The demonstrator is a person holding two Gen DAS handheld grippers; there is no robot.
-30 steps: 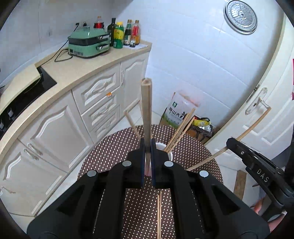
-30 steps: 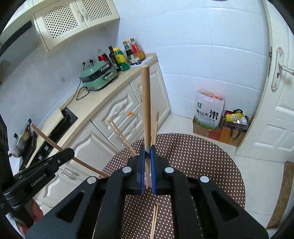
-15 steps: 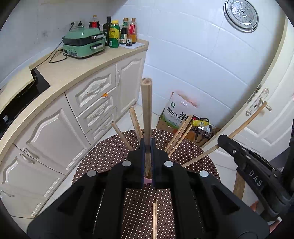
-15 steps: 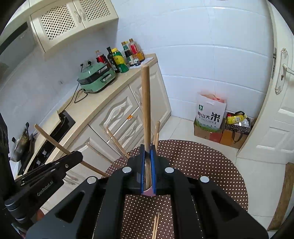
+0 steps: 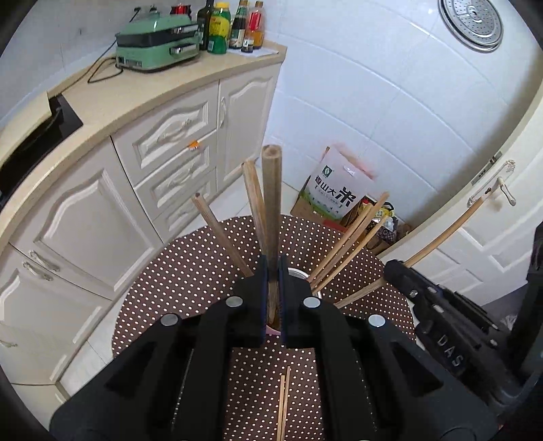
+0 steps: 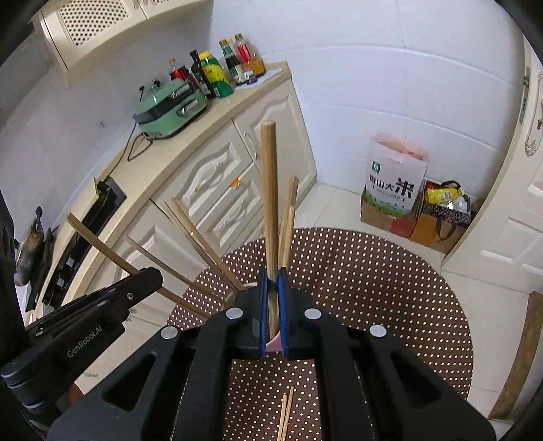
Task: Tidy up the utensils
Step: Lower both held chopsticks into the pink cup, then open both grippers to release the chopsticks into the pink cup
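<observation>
My left gripper [image 5: 271, 274] is shut on a wooden chopstick [image 5: 271, 203] that stands upright over a pink-and-white holder cup [image 5: 297, 273] on the round dotted table [image 5: 190, 271]. Several chopsticks [image 5: 342, 244] lean out of the cup. My right gripper [image 6: 272, 281] is shut on another upright chopstick [image 6: 269, 190] above the same cup [image 6: 273, 344]. In the left wrist view the right gripper [image 5: 441, 322] shows at the right with its chopstick [image 5: 441, 234]; in the right wrist view the left gripper [image 6: 85, 322] shows at the left. Two loose chopsticks [image 5: 283, 403] lie on the table.
A kitchen counter [image 5: 135, 95] with a green appliance [image 5: 156, 44] and several bottles [image 5: 230, 27] runs along the left. A rice bag [image 5: 339, 190] and boxes stand by the tiled wall. A white door [image 5: 492, 210] is at the right.
Both grippers have lowered and come closer to the cup, each keeping its chopstick upright. The cup's leaning chopsticks now rise higher in both views.
</observation>
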